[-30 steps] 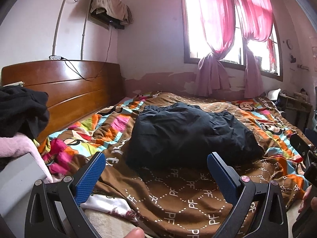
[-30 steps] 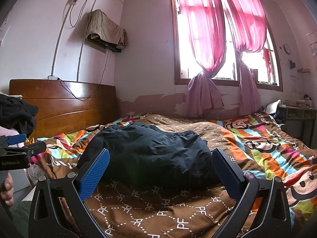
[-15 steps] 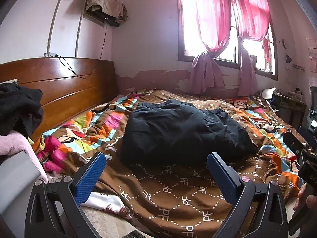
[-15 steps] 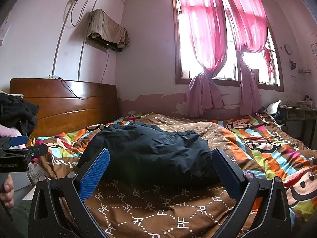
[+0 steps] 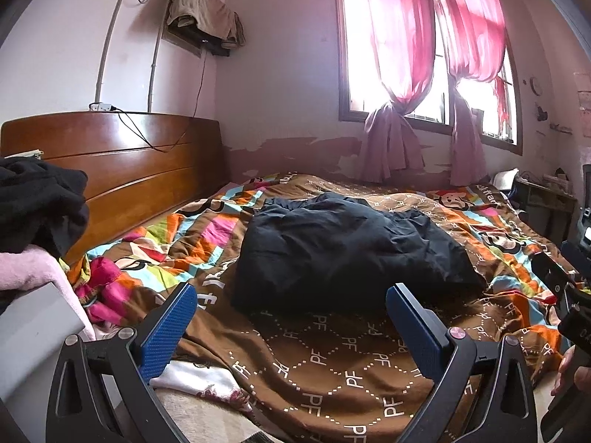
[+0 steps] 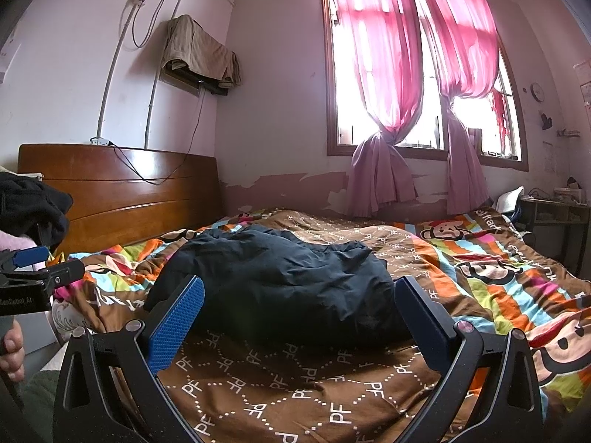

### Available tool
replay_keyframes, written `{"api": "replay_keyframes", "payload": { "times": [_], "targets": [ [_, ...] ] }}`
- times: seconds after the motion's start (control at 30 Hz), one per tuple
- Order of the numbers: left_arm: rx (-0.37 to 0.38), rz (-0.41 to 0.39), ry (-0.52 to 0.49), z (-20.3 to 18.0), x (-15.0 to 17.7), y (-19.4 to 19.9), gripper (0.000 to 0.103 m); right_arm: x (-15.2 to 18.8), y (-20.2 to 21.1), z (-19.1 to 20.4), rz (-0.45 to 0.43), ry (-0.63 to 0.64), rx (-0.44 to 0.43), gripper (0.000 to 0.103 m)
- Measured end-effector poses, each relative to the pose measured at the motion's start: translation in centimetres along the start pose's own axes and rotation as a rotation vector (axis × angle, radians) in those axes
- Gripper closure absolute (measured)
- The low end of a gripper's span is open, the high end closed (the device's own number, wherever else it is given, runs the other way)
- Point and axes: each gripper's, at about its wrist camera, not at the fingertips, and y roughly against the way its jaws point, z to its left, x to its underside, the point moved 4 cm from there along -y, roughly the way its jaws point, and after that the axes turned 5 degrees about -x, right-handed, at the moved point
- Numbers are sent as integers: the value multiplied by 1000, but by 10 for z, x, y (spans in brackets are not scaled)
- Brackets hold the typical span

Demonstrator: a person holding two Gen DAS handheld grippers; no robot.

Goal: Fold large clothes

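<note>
A dark padded jacket (image 5: 343,251) is lying mid-frame on the patterned quilt (image 5: 332,361), its long axis running left-right, beyond both spread, empty grippers; the right gripper (image 6: 295,317) is looking nearer than the left gripper (image 5: 288,326)

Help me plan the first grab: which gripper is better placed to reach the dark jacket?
Right, marginally. The right gripper sits squarely before the dark jacket; the left gripper has more bedspread between. Both open.

Daylight blazing through the window (image 6: 424,85), panes blown out, pink curtains (image 6: 376,55) glowing, room dim, fisheye corners black, edges curved
</note>
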Motion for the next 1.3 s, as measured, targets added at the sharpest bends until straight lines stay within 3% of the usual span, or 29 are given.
{"api": "replay_keyframes", "payload": {
  "times": [0.83, 1.3],
  "targets": [
    [-17, -13, 13, 6, -2, 2, 0, 0, 2, -2, 4, 4, 0, 1],
    [-79, -35, 7, 10, -6, 5, 0, 2, -1, -1, 20, 10, -15, 1]
  ]
}}
